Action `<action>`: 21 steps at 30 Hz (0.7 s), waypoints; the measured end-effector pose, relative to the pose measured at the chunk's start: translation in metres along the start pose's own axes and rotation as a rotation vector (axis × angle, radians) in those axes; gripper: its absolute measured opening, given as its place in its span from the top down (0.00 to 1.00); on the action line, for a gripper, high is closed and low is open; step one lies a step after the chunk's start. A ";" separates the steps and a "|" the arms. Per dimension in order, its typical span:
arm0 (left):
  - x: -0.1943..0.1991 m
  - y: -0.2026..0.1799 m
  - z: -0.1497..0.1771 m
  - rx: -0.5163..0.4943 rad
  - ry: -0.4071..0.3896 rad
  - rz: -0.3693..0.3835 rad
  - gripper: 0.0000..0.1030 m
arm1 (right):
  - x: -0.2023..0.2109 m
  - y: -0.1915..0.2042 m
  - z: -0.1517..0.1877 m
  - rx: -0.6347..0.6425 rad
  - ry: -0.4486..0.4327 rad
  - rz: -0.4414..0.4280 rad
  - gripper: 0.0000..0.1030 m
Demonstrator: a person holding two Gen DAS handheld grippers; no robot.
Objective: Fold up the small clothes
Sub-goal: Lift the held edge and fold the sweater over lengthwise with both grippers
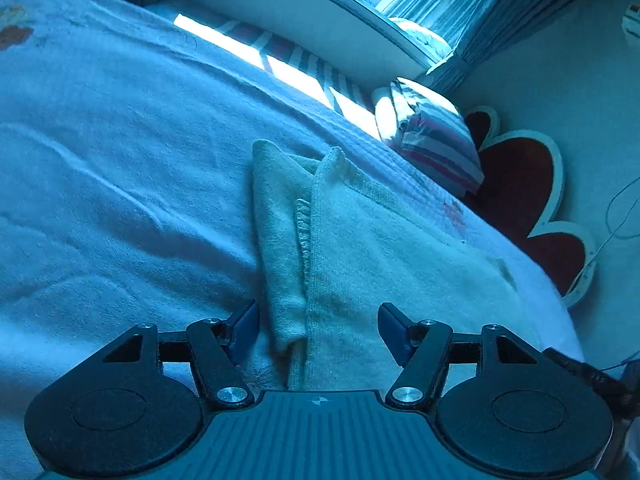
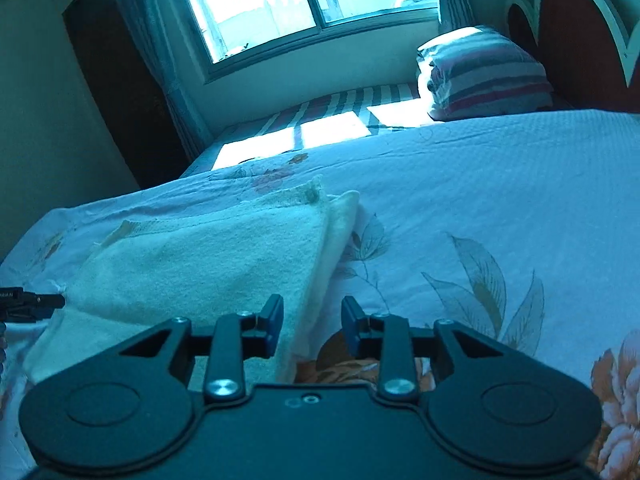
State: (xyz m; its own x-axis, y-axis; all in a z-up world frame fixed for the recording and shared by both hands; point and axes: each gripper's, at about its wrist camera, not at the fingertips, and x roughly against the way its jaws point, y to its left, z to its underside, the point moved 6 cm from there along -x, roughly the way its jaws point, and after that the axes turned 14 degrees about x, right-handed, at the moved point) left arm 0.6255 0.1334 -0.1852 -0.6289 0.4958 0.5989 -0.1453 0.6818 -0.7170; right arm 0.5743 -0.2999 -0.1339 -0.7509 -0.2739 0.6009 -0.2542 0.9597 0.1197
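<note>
Both jaws stand apart on the left hand-held gripper (image 1: 318,330) above the folded cream knit garment (image 1: 360,248), seemingly untouched; right hand-held gripper (image 2: 312,326) likewise, empty, over the bed (image 2: 500,184).

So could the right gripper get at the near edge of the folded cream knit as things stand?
Probably yes. The right gripper is open with nothing between its pads, and the edge of the folded cream knit lies on the floral bedspread just ahead of its fingers. Nothing sits between them.

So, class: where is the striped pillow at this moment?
In both wrist views the striped pillow lies at the bed's far end, against the red headboard, beyond the folded garment.
</note>
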 end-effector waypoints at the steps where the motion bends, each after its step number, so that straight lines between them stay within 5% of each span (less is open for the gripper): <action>1: -0.003 0.003 -0.001 0.031 0.009 0.039 0.43 | 0.002 -0.002 0.001 -0.028 -0.002 0.004 0.66; 3: -0.011 0.009 -0.002 0.072 0.036 0.074 0.58 | 0.008 -0.001 0.003 -0.089 -0.009 0.003 0.66; 10: -0.026 0.024 -0.004 0.157 0.043 0.189 0.59 | 0.035 0.026 0.001 -0.130 -0.031 0.042 0.65; 16: -0.046 0.012 -0.011 0.079 0.057 0.171 0.61 | 0.059 0.027 -0.002 -0.184 -0.046 0.111 0.65; 17: -0.045 0.010 -0.010 0.058 0.056 0.158 0.65 | 0.061 0.026 -0.002 -0.190 -0.048 0.124 0.64; 18: -0.045 0.011 -0.011 0.041 0.052 0.129 0.80 | 0.065 0.025 -0.002 -0.194 -0.050 0.138 0.64; 21: -0.044 0.017 -0.015 0.056 0.053 0.155 0.81 | 0.074 0.012 0.000 -0.197 -0.052 0.228 0.64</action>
State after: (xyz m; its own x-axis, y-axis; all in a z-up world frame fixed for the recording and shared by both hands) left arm 0.6620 0.1314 -0.2190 -0.6061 0.6216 0.4962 -0.0928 0.5643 -0.8203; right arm 0.5157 -0.3082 -0.0876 -0.8066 -0.0477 0.5891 0.0441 0.9891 0.1406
